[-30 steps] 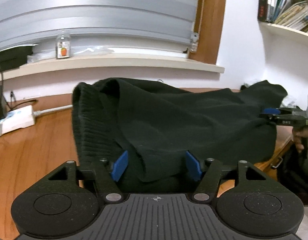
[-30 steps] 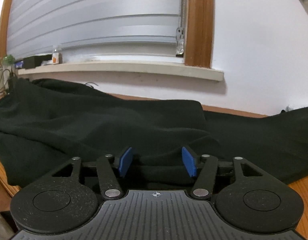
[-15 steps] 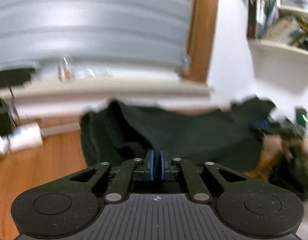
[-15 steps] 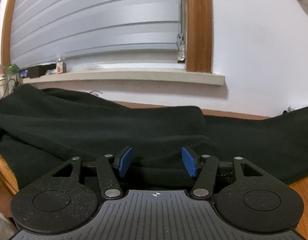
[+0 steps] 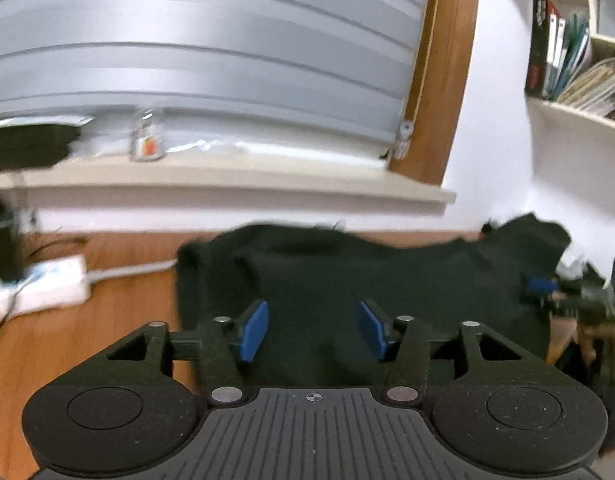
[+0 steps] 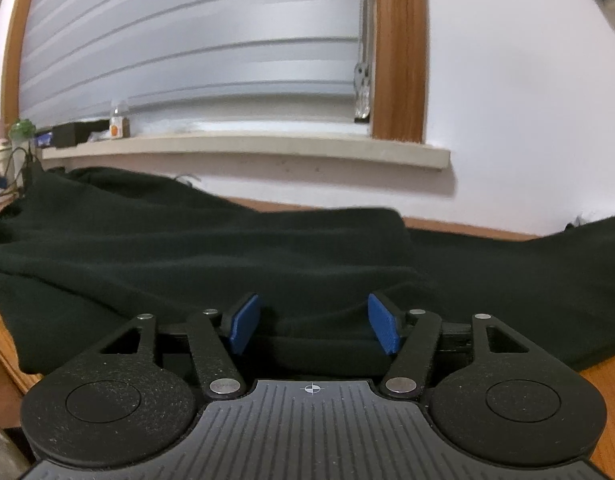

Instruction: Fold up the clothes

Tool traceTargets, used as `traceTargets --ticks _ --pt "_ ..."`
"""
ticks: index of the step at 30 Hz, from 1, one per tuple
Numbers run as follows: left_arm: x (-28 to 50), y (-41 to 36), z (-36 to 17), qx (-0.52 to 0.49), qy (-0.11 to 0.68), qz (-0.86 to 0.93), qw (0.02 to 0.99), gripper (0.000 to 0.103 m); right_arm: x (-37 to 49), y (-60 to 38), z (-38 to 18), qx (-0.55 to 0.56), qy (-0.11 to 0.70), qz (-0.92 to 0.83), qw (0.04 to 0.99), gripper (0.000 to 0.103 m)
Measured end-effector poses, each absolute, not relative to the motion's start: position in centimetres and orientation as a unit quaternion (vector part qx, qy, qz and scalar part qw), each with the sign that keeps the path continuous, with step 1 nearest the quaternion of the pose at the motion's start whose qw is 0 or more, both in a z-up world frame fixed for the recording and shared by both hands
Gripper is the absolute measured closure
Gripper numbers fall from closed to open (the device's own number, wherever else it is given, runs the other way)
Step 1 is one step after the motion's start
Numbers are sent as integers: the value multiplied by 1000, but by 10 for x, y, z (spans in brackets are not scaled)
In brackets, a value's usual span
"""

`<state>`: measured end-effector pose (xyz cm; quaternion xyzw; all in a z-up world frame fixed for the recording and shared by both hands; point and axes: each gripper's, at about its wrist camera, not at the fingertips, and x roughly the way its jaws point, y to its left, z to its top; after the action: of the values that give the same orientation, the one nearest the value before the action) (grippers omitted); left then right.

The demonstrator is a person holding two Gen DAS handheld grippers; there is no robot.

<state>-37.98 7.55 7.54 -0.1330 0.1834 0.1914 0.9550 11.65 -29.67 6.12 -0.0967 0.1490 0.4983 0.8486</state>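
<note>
Both cams sit low just behind their fingers, tilted slightly down, facing the far window sill (image 5: pixel 227 178) across the wooden table (image 5: pixel 67 332); each close over the dark garment (image 6: pixel 187 256), shared w/ sill.

The black knitted cloth garment (image 6: pixel 211 252) looks soft and matt, with a fine rough weave, and it lies on the orange-brown wooden worktop (image 5: pixel 107 320), which is smooth with a slight shine. The left tool (image 5: pixel 313 332) is of black matt plastic with a grainy surface, small shiny metal pins and smooth blue pads (image 5: pixel 254 331); the right tool (image 6: pixel 313 326) has the same finish. Behind the garment, the pale stone-like window sill (image 6: pixel 247 148) looks matt, the grey slatted shutter (image 6: pixel 195 52) has a soft metallic sheen, and the brown window frame (image 6: pixel 399 48) is of polished wood.
</note>
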Motion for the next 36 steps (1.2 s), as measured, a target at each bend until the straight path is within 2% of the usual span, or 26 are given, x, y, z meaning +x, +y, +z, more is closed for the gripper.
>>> traceTargets --ticks 4,6,7,9,10,17,19,23,26,36 --pt "-314 68 83 -98 187 145 967 35 129 -303 70 -53 145 500 852 46" --pt "-274 67 79 -98 195 120 968 35 136 -300 67 -55 159 510 844 68" --pt "-254 68 75 -98 200 111 969 35 138 -297 64 -62 167 514 839 72" --pt "-217 71 64 -99 214 94 967 35 142 -297 57 -84 197 510 833 86" --pt "-202 73 57 -99 223 89 966 35 143 -299 54 -95 211 508 830 89" --pt "-168 95 16 -122 270 87 951 35 144 -326 51 -86 225 532 812 89" --pt "-168 94 16 -117 268 86 953 35 145 -328 58 -74 223 536 811 85" --pt "-164 86 13 -87 283 97 950 33 146 -314 62 -46 199 540 816 59" --pt "-164 84 13 -83 284 97 950 33 142 -302 45 -97 192 537 816 59" --pt "-169 86 12 -82 290 93 949 33 131 -326 34 -73 183 536 821 59"
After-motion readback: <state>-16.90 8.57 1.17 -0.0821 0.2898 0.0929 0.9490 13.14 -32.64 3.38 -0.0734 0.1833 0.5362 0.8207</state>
